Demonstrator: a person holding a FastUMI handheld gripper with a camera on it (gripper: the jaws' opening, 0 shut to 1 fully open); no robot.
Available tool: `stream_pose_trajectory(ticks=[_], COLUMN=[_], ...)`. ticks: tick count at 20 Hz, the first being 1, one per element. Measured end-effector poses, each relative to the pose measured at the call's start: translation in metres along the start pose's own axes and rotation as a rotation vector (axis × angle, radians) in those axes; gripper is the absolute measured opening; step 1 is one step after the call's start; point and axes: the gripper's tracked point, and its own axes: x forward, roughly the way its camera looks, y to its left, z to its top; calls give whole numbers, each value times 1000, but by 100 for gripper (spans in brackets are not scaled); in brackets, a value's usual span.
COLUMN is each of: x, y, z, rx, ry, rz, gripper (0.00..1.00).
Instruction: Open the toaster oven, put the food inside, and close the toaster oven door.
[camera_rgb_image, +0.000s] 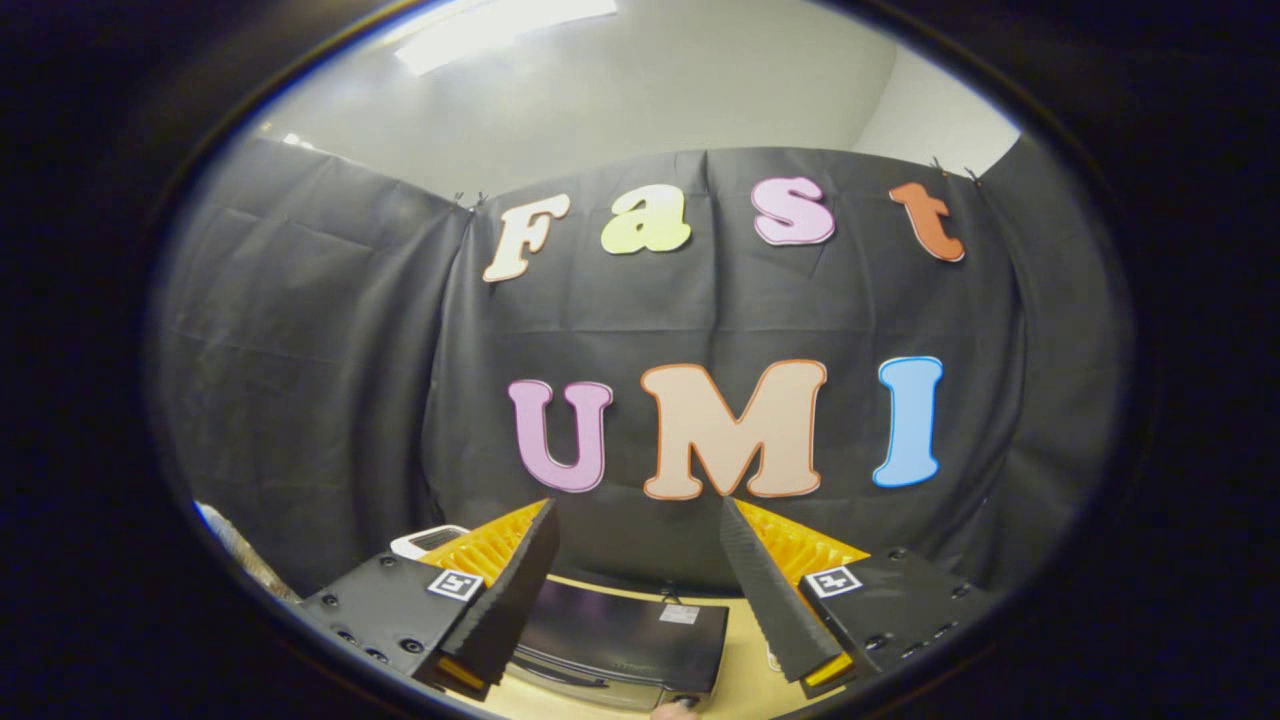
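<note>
Gripper (635, 590) held high with its fingers spread apart and nothing between them; the task looks barely begun.

Below and between the fingers sits one oven (620, 635), seen from above, on a pale bench (745, 685), close to the bench's back edge by the booth wall. Its door, at the front, appears to be closed, so opening, loading and closing all seem left to do. One white object (428, 541) peeks past the left finger; what it is, I cannot tell.

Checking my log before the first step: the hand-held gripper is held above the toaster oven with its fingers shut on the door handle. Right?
Not quite. The gripper view shows the hand-held gripper open, its fingers spread apart and holding nothing, above the toaster oven.
</note>
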Motion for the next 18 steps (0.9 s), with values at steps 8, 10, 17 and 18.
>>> stream_pose_trajectory(ticks=[8,10,17,18], x=[5,10,27,27], y=[19,24,34,32], z=[-77,-107,-216,-231], rx=[-30,-37,-88,-107], ry=[120,165,369,403], rz=[30,37,22,9], gripper=[100,100,100,100])
